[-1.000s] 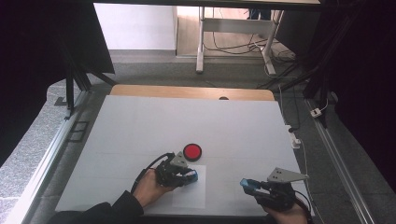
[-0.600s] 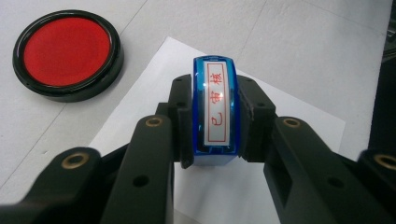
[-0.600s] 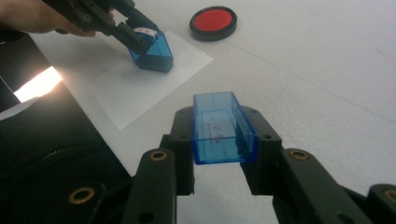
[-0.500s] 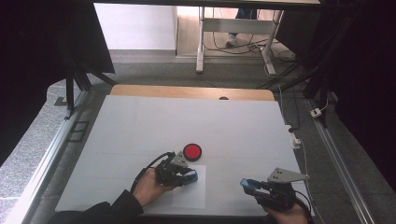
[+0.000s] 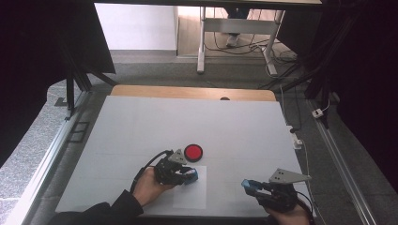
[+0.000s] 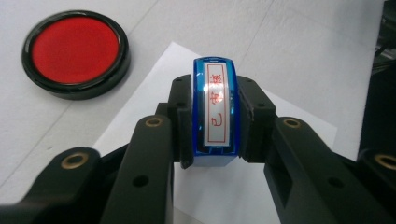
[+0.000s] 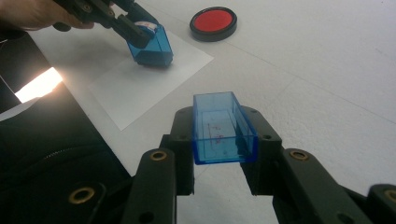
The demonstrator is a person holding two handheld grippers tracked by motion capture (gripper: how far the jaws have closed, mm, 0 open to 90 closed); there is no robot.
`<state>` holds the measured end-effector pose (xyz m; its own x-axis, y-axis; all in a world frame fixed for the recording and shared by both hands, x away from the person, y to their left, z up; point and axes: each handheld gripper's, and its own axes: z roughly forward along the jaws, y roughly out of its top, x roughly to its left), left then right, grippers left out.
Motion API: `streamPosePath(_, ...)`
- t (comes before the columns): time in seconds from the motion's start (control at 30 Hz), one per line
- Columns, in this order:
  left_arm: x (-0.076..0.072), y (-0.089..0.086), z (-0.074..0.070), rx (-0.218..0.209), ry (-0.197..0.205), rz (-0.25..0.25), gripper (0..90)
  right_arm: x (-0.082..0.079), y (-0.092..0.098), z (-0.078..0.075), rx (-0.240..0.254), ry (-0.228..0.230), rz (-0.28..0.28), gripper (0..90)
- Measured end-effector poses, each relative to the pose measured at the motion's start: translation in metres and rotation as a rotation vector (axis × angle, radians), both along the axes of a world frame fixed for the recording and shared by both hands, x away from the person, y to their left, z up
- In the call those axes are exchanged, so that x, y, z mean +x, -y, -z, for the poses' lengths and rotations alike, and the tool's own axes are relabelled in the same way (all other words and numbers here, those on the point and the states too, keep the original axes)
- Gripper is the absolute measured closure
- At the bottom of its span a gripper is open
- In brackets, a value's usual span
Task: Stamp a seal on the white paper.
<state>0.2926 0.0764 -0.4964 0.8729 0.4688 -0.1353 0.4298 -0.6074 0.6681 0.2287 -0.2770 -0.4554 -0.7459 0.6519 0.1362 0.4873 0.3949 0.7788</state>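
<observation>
- The left gripper [image 5: 187, 174] is pinching the blue stamp [image 6: 215, 112] down onto the white paper [image 5: 193, 197], near the red ink pad [image 5: 193, 152].
- The right gripper [image 5: 249, 186] is pinching the stamp's cap [image 7: 223, 127] at near right.
- Stamping looks underway; recapping is remaining.

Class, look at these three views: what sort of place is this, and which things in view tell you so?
Probably a lab or workshop set up for recording. A bare white table holds just a stamp, red ink pad and paper sheet; loose cables lie on the floor beyond.

Clear blue stamp [image 6: 214, 112] with red lettering on white, blue cap [image 7: 223, 128], red ink pad [image 6: 75, 51] rimmed black, white paper [image 7: 140, 88].
</observation>
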Motion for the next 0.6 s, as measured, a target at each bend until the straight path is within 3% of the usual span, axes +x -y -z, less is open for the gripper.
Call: streamPosePath(0.6, -0.002, -0.021, -0.026, -0.131, -0.005, 0.023, 70.3, 0.000, 0.000, 0.000, 0.003, -0.002, 0.003, 68.7)
